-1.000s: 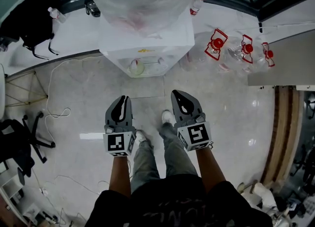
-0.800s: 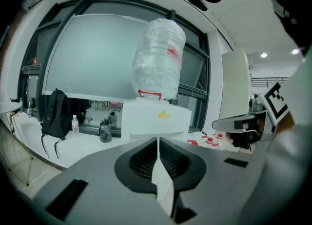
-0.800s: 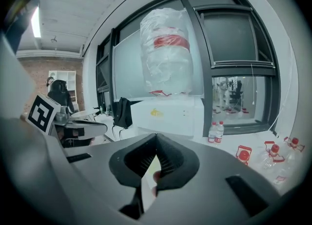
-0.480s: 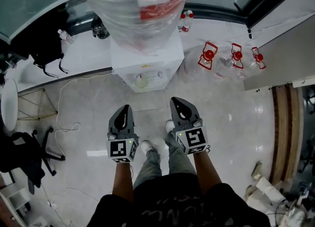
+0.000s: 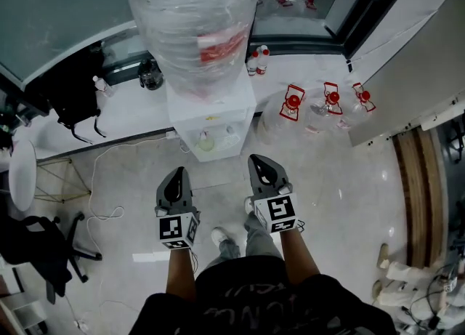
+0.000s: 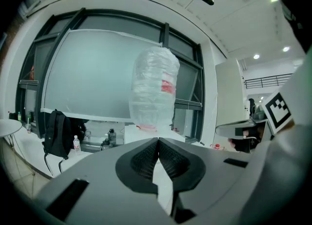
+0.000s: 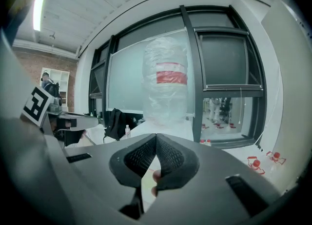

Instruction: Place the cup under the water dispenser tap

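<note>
A pale green cup (image 5: pixel 205 143) stands in the recess of the white water dispenser (image 5: pixel 214 119), under its taps. A large plastic-wrapped bottle (image 5: pixel 195 17) tops the dispenser. My left gripper (image 5: pixel 176 174) and right gripper (image 5: pixel 259 161) hang side by side in front of the dispenser, well apart from the cup, above the floor. Both are shut and hold nothing. In the left gripper view the left gripper (image 6: pixel 157 142) points toward the bottle (image 6: pixel 153 90). The right gripper (image 7: pixel 156 138) in the right gripper view faces the same bottle (image 7: pixel 167 85).
Three spare water jugs with red caps (image 5: pixel 292 102) stand right of the dispenser. A black backpack (image 5: pixel 73 97) lies on the ledge at left, small bottles (image 5: pixel 256 61) behind. A cable (image 5: pixel 109 181) trails over the floor, and a black chair (image 5: pixel 36 243) stands at lower left.
Both grippers have risen and drawn back from the dispenser, which now looks smaller and farther. The cup has stayed in the dispenser's recess.
</note>
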Demonstrator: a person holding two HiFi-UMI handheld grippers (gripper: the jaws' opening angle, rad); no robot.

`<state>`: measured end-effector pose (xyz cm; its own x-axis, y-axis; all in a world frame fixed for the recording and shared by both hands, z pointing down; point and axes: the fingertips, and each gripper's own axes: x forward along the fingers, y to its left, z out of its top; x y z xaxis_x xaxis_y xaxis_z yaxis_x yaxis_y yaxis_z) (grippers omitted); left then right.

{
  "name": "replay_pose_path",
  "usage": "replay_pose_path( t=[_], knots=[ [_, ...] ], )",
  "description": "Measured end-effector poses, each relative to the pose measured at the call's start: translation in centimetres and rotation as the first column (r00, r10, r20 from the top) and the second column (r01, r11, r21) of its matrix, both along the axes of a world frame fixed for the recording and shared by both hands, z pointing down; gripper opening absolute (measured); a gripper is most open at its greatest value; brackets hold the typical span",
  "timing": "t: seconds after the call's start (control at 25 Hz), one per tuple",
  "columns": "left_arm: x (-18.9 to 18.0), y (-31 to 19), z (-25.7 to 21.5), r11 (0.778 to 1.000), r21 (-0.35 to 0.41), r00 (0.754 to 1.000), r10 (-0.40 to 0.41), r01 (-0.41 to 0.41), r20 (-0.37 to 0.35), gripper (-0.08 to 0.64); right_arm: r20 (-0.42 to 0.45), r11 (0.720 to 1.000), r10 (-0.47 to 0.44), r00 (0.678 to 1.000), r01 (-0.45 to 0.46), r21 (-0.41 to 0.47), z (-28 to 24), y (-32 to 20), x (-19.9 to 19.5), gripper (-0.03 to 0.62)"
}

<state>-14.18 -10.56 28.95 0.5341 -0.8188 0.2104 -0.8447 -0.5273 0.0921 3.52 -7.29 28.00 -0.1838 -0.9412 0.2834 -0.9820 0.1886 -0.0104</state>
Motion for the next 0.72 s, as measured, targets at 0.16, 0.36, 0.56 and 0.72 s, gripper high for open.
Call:
replay_pose_path(
  t=[0.16,0.36,0.56,0.72],
  knots=[
    [-0.8,0.6,-1.9,1.000,0.023,1.000,-0.003,0.003,-0.015,0.017,0.010,0.999,0.024,1.000,-0.025,0.021,-2.2,0.8,-0.3,0.014],
    [-1.5,1.7,-4.4,0.998,0.056,1.000,0.010,-0.009,-0.007,0.017,-0.006,0.998,0.031,1.000,-0.030,0.060,-4.1,2.1,-0.3,0.014],
    [-2.3,2.1,-6.6,0.996,0.084,1.000,0.013,-0.012,-0.016,0.017,-0.013,0.994,0.037,0.999,-0.035,0.103,-6.5,2.7,-0.8,0.014],
    [-2.5,2.7,-8.6,0.990,0.140,0.999,0.031,-0.026,-0.029,0.015,-0.023,0.991,0.047,0.999,-0.043,0.127,-8.0,3.6,-0.9,0.014]
  ],
)
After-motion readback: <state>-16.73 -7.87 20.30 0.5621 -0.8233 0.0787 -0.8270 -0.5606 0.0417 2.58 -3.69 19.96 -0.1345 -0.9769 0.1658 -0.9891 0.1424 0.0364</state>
